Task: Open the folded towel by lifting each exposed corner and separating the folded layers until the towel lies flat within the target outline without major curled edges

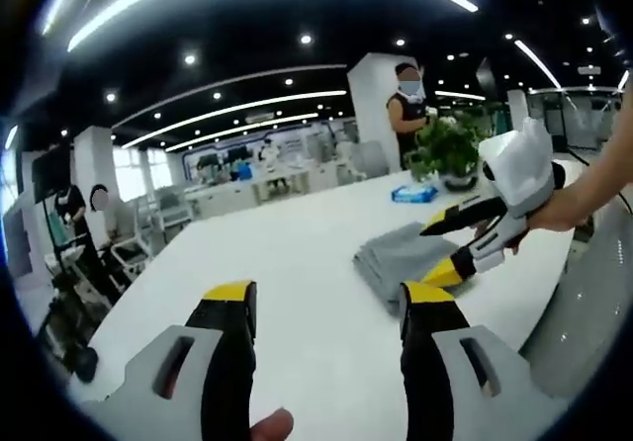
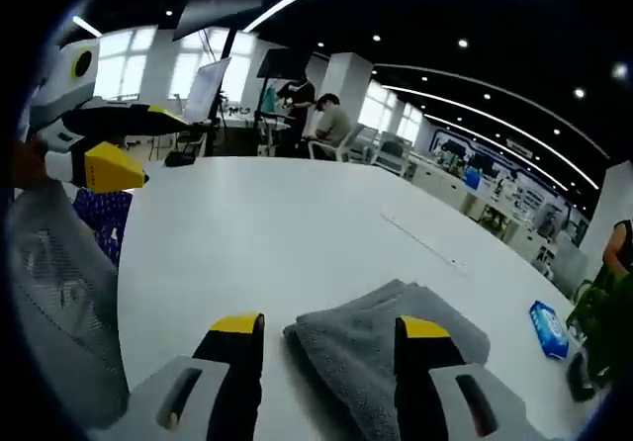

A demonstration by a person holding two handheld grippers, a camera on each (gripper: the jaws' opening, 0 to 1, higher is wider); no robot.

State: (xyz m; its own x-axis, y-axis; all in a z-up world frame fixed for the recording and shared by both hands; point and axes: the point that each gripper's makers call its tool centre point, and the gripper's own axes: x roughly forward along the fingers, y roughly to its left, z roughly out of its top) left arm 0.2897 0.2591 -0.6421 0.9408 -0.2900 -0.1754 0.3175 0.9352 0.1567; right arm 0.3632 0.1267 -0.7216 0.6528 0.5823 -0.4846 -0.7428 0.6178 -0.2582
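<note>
One grey towel point(image 2: 386, 357) lies folded on the white tabletop point(image 2: 277, 233), with stacked layers visible along its near edge. In the right gripper view, the right gripper point(image 2: 331, 337) hovers at the towel: its jaws stand apart and grip nothing, one yellow-tipped jaw over bare tabletop beside the towel's edge, the other over the cloth. In the left gripper view, the left gripper point(image 1: 331, 298) is held above bare tabletop with its jaws spread and empty, and the same towel point(image 1: 406, 258) lies ahead to the right, where the right gripper point(image 1: 450, 248) reaches in at its far side. One blue packet point(image 2: 547, 327) rests on the tabletop beyond the towel. One potted plant point(image 1: 447, 149) stands near the packet. Three people are visible in the left gripper view's background.
</note>
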